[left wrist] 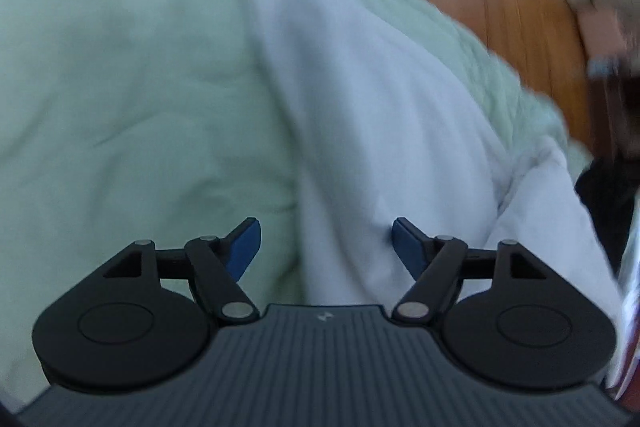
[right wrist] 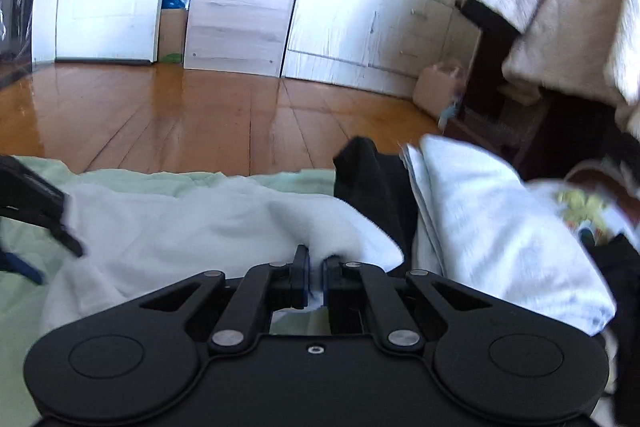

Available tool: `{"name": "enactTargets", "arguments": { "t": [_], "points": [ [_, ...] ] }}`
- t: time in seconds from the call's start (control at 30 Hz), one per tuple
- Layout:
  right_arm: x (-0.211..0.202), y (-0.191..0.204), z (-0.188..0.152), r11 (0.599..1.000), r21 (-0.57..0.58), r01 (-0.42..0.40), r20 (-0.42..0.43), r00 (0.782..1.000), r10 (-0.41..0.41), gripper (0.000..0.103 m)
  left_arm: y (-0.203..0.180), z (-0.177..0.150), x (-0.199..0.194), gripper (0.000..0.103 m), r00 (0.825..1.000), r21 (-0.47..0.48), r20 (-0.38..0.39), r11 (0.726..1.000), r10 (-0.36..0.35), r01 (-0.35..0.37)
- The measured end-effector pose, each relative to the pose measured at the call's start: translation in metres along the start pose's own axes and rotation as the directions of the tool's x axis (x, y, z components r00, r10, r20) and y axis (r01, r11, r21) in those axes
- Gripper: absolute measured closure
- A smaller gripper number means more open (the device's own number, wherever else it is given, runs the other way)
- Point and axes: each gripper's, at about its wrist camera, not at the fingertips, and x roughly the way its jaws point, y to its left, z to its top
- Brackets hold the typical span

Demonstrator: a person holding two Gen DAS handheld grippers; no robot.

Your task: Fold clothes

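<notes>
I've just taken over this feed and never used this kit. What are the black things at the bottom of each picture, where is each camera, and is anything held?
Each picture comes from a camera on a hand-held gripper, looking along its two fingers. In the left wrist view, the left gripper has its jaws open over a white garment lying on a pale green blanket; it holds nothing. In the right wrist view, the right gripper is shut on the garment's edge. Beside it lie a black garment and a white pile, with wooden floor beyond.
</notes>
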Motion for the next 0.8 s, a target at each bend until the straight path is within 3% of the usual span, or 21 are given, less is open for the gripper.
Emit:
{"name": "enactTargets", "arguments": {
  "t": [0.03, 0.1, 0.17, 0.27, 0.37, 0.47, 0.6, 0.67, 0.8],
  "points": [
    [-0.001, -0.007, -0.003, 0.999, 0.026, -0.03, -0.014, 0.999, 0.031, 0.097, -0.016, 0.002, 0.004, 0.045, 1.0, 0.069, -0.012, 0.998, 0.013, -0.012],
    [-0.002, -0.016, -0.013, 0.994, 0.036, -0.107, -0.034, 0.994, 0.108, 0.096, -0.043, 0.002, 0.006, 0.087, 0.998, 0.2, -0.024, 0.979, 0.051, -0.045],
    [-0.011, -0.022, -0.023, 0.97, 0.042, -0.239, -0.02, 0.971, 0.24, 0.095, -0.058, -0.003, 0.001, 0.088, 0.991, 0.289, -0.023, 0.949, 0.135, -0.123],
    [-0.03, -0.027, -0.026, 0.882, 0.068, -0.467, -0.039, 0.882, 0.47, 0.095, -0.067, -0.006, -0.03, 0.09, 0.98, 0.364, -0.001, 0.913, 0.199, -0.185],
    [-0.037, -0.033, -0.022, 0.806, 0.195, -0.559, -0.033, 0.817, 0.575, 0.094, -0.075, -0.009, -0.068, 0.091, 0.968, 0.429, 0.042, 0.871, 0.246, -0.24],
    [-0.025, -0.041, -0.023, 0.717, 0.333, -0.612, -0.019, 0.756, 0.654, 0.094, -0.085, -0.024, -0.1, 0.092, 0.926, 0.52, 0.124, 0.771, 0.357, -0.367],
    [-0.015, -0.027, -0.019, 0.776, 0.286, -0.561, -0.068, 0.796, 0.601, 0.094, -0.08, -0.043, -0.14, 0.094, 0.893, 0.541, 0.159, 0.72, 0.42, -0.435],
    [-0.017, -0.024, -0.016, 0.774, 0.281, -0.567, -0.073, 0.792, 0.607, 0.094, -0.079, -0.047, -0.147, 0.094, 0.878, 0.543, 0.2, 0.696, 0.435, -0.469],
    [-0.012, -0.018, -0.012, 0.786, 0.265, -0.559, -0.109, 0.792, 0.6, 0.094, -0.077, -0.044, -0.133, 0.095, 0.881, 0.491, 0.232, 0.733, 0.412, -0.472]
  ]
}}
